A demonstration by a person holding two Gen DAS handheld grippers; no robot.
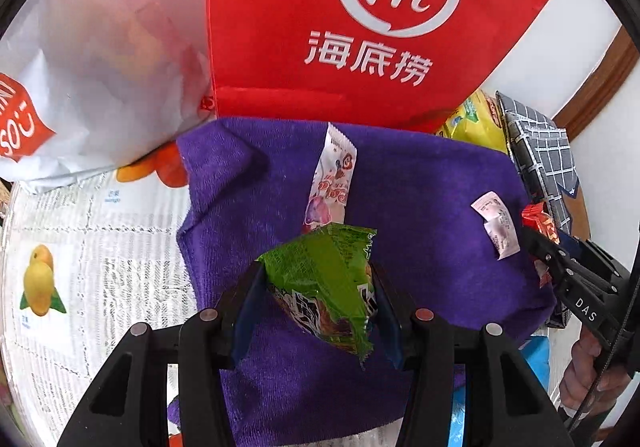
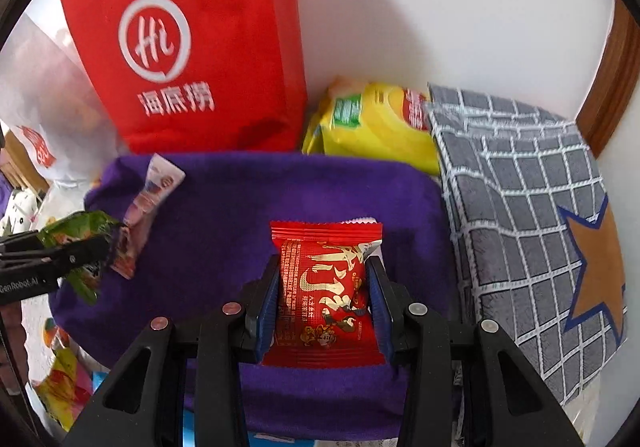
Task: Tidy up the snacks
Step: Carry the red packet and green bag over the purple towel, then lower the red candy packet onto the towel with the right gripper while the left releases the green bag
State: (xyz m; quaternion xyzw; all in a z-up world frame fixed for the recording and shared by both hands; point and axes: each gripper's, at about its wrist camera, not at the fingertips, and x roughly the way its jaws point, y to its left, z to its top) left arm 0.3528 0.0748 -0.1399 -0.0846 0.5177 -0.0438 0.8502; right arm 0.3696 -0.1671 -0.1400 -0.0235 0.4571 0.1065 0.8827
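Note:
My left gripper (image 1: 318,289) is shut on a green snack packet (image 1: 324,283) and holds it above the purple towel (image 1: 420,207). My right gripper (image 2: 323,289) is shut on a red snack packet (image 2: 325,287) over the same towel (image 2: 240,215). A pink and white snack stick (image 1: 330,179) lies on the towel beyond the green packet. A small white packet (image 1: 496,223) lies at the towel's right side. In the right wrist view the left gripper (image 2: 76,251) with the green packet (image 2: 76,231) is at the left. In the left wrist view the right gripper (image 1: 540,235) is at the right edge.
A red Haidilao bag (image 1: 340,27) stands behind the towel against the wall. A white plastic bag (image 1: 88,79) is at the back left. A yellow snack bag (image 2: 372,123) and a grey checked cloth box (image 2: 520,207) are at the right. A fruit-print sheet (image 1: 80,247) covers the table.

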